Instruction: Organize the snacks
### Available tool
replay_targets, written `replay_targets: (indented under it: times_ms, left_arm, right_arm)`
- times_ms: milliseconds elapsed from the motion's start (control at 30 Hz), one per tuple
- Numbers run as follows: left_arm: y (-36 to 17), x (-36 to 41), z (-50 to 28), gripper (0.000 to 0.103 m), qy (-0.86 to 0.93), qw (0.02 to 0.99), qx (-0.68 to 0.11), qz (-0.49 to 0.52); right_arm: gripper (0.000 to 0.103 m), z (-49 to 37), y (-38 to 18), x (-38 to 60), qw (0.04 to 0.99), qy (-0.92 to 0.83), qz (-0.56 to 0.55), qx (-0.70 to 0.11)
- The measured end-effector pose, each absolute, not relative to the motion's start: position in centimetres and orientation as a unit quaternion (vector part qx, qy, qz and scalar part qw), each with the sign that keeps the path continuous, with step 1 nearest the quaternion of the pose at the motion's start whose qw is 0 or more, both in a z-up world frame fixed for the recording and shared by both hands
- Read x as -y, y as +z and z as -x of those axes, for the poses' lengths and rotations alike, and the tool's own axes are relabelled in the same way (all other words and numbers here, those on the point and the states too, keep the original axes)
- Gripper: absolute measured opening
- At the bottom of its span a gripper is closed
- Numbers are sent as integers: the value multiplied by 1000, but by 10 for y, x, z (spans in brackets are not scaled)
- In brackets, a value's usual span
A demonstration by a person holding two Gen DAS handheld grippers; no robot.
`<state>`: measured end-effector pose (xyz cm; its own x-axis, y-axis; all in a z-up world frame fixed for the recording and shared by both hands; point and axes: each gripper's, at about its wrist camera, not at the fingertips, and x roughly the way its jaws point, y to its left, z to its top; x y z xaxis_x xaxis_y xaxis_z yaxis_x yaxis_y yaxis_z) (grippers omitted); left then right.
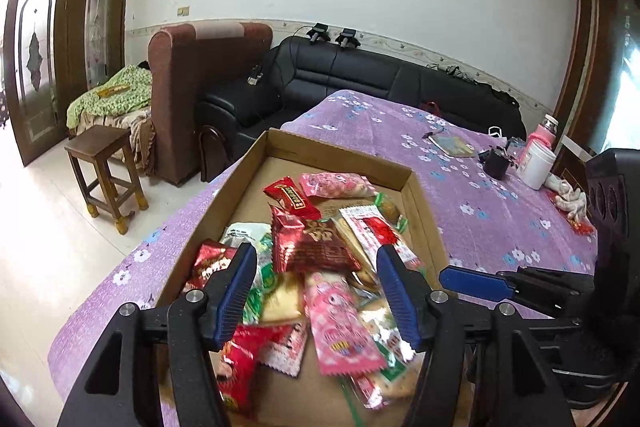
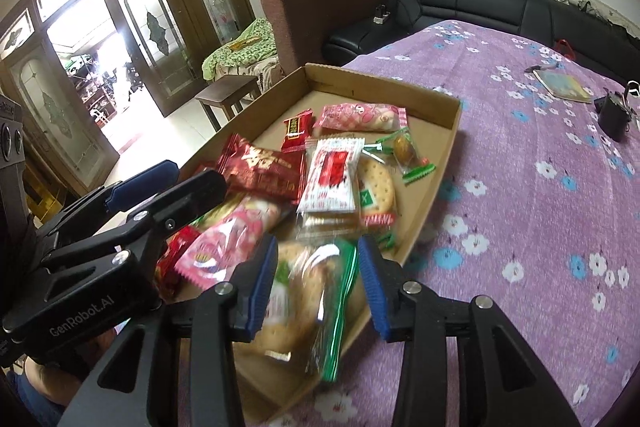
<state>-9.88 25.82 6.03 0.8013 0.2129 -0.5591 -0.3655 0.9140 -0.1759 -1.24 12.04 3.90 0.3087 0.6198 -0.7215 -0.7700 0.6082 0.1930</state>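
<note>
"GenRobot.AI" on left gripper (image 2: 168, 183) body

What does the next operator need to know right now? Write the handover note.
Left gripper: open, empty, hovering over the snack pile.
Right gripper: open, jaws either side of a blurred cracker packet with green edges at the near right corner, not shut on it.
Snacks: all lie heaped in the cardboard tray on the purple floral cloth; the tray's far end is bare.
Done: no sorting visible.
Left: probably grasp that packet, then arrange the heap.
</note>
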Motion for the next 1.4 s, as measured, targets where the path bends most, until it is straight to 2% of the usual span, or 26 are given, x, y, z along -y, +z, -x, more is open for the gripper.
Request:
replay_targets:
  times_ms: [67, 133, 600, 700, 800, 933, 1000, 1067, 1167, 1267, 1333, 1400]
  left_arm:
    - [62, -253, 103, 74, 155, 940, -272, 134]
    - [63, -247, 109, 76, 156, 942, -268, 127]
    - [63, -201, 148, 76, 162, 950, -259, 71]
    - [60, -193, 159, 83, 163, 951, -252, 71]
    - [58, -186, 169, 89, 173, 952, -246, 63]
    - [56, -180, 178, 102, 199, 950, -236, 44]
    - [57, -178, 183, 102, 218, 949, -225, 33]
    - [58, -184, 186, 102, 215, 950, -222, 46]
    - [56, -195, 186, 102, 225, 942, -240, 59]
    - [50, -196, 184, 102, 265, 931, -249, 24]
    - [45, -196, 182, 102, 283, 925, -254, 9]
    - [40, -197, 183, 102, 285, 923, -257, -2]
  right_arm:
    - [41, 18, 39, -115, 802, 435, 93, -398]
    - [42, 25, 39, -110, 802, 437, 94, -396]
    - [46, 70, 29, -71, 811, 439, 83, -377]
    - [48, 77, 27, -59, 820, 430, 79, -370]
    - [56, 82, 23, -48, 826, 423, 70, -367]
    - [57, 90, 19, -40, 837, 411, 82, -351]
    - [76, 93, 22, -34, 843, 411, 76, -339]
    - [85, 94, 25, -29, 853, 400, 73, -326]
    - [92, 95, 26, -26, 860, 394, 68, -317]
    - [96, 95, 26, -27, 863, 389, 70, -314]
    - [103, 97, 27, -27, 866, 384, 74, -311]
    - [103, 98, 28, -27, 869, 381, 76, -306]
